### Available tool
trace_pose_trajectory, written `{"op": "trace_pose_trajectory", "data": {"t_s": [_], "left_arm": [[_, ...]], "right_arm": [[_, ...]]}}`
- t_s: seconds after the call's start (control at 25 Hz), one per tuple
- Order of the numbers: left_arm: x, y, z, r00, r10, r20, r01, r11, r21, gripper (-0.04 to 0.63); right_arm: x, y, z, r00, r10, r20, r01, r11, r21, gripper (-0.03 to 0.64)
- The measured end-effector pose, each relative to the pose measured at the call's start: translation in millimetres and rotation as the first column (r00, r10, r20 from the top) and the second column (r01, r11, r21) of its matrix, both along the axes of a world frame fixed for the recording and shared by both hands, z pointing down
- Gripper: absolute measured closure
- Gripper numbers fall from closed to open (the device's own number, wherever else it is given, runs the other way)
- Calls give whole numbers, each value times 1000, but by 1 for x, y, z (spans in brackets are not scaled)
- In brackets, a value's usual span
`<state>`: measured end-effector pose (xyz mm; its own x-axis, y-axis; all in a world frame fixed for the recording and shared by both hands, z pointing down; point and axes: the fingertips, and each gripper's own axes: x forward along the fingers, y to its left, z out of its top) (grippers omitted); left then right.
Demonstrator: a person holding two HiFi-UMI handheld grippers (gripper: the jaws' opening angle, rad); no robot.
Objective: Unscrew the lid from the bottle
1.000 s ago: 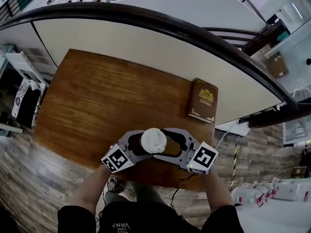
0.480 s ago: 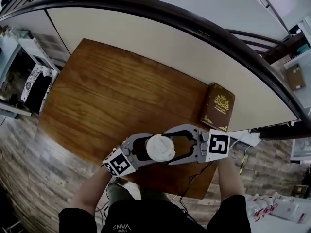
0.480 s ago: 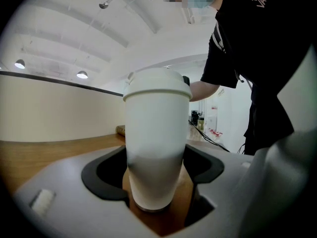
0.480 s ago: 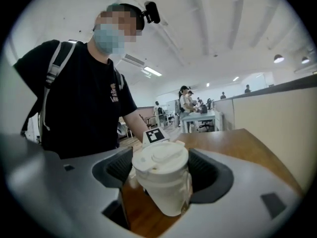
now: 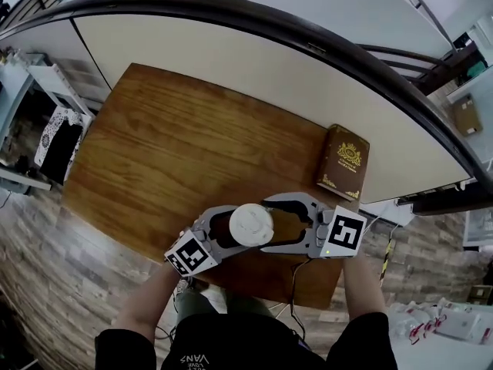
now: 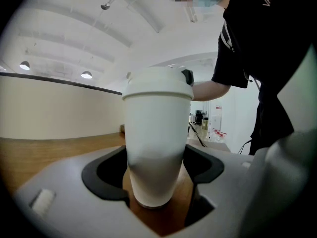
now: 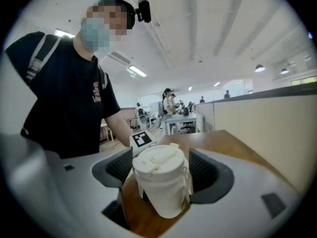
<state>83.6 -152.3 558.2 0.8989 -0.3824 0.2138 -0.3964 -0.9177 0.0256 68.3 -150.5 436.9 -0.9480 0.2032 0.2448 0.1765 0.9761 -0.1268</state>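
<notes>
1. Reaches in over the near edge of a brown wooden table [image 5: 177, 137] with a bare left forearm [image 5: 142, 303], the grey left gripper [image 6: 157, 195] set low and angled in from the left, its marker cube nearest the body.
2. Clamps that gripper's dark-padded jaws on the lower body of a white opaque plastic bottle [image 6: 154, 148], one pad touching each side just above the base.
3. Shows the bottle upright on the table, close to the front edge and between the two grippers, with a round white lid [image 5: 252, 224] seated on top; contents hidden by the opaque wall and the lid.
4. Grips the lid with the grey right gripper [image 7: 161, 182], pads against its rim on both sides, higher on the bottle than the left gripper's hold and coming from the right.
5. Extends a bare right forearm [image 5: 362, 291] from the lower right, the marker cube at the gripper's rear, facing up.
6. Farther right, at the table's right edge: a closed brown hardcover book with gold ornament [image 5: 341, 162], flat, cover up, near the right gripper but not touching it.
</notes>
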Motion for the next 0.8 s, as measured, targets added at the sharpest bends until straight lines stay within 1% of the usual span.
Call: {"op": "trace_pose_trajectory", "data": {"t_s": [0.08,0.12,0.16,0.24,0.32,0.44,0.52,0.64,0.68,0.72,0.8], "left_arm": [[0,0,1,1000,-6,-1,6,1000,-3,241],[0,0,2,1000,-8,-1,8,1000,-4,241],[0,0,2,1000,-10,-2,10,1000,-5,241],[-1,-1,2,1000,-16,-1,16,1000,-7,241],[-1,-1,3,1000,-25,0,25,1000,-9,241],[0,-1,3,999,-46,4,46,999,-12,241],[-1,-1,4,998,-60,6,60,998,-13,241],[0,-1,4,997,-82,11,82,997,-14,241],[1,-1,4,996,-90,13,90,996,-15,241],[2,-1,4,995,-98,15,98,995,-16,241],[2,-1,4,994,-109,16,109,994,-17,241]], "right_arm": [[8,-6,-10,992,119,51,-120,993,-1,298],[12,-9,-15,981,182,73,-183,983,7,298],[15,-11,-19,966,244,87,-246,969,20,298],[18,-9,-21,928,360,99,-366,929,50,298],[20,-4,-18,872,477,110,-485,872,62,299],[19,5,-14,757,640,132,-651,757,62,299],[14,9,-10,688,713,136,-724,686,71,298],[11,10,-2,598,792,124,-801,596,58,298],[11,10,0,573,811,118,-819,571,54,298],[10,9,2,557,823,111,-830,554,60,298],[6,10,8,549,830,98,-835,542,92,298]]}}
